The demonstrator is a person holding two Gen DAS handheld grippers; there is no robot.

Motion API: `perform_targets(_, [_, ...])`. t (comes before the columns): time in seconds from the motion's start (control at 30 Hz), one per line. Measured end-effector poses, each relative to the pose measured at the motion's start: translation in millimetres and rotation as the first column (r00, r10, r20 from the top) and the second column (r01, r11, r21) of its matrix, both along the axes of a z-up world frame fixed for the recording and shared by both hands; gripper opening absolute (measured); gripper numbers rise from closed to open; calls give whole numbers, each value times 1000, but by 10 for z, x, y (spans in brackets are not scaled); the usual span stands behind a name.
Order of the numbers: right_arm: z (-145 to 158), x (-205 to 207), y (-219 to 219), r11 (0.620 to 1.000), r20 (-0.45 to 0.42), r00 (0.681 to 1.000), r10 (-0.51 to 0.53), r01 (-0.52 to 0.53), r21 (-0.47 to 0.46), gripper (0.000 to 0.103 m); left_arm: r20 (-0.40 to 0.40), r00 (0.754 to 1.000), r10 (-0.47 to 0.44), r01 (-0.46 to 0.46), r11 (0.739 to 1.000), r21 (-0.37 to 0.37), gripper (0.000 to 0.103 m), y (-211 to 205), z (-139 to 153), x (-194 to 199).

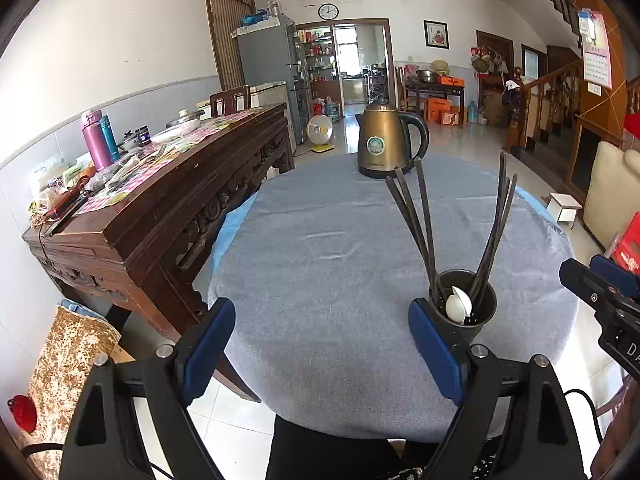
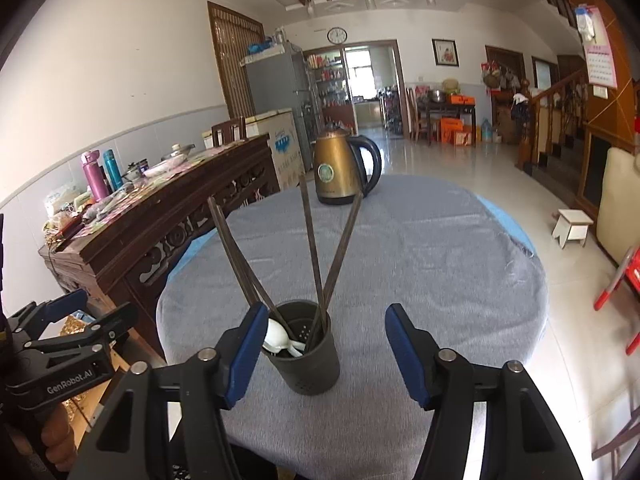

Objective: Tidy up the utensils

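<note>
A dark utensil cup stands upright near the front of the grey-clothed round table. It holds several dark chopsticks fanned outward and a white spoon. My left gripper is open over bare cloth, with the cup just beyond its right finger. My right gripper is open with the cup between its fingers; the left pad overlaps the cup's rim in view and the right pad stands well clear of it. Each gripper shows in the other's view.
A gold electric kettle stands at the table's far edge. A cluttered dark wooden sideboard runs along the left. A small white stool and a red stool stand on the tiled floor at right.
</note>
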State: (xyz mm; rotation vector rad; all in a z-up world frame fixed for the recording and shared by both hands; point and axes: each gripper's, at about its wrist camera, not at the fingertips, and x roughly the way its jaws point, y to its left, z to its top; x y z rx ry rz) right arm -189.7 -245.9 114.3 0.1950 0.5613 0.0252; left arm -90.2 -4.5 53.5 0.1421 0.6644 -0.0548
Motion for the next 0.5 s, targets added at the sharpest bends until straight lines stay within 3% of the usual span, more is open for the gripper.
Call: perform_targets(0.5, [-71, -79, -32, 999, -21, 999, -36, 36, 17, 67, -20, 1000, -21, 22, 999, 32, 88, -102, -49, -63])
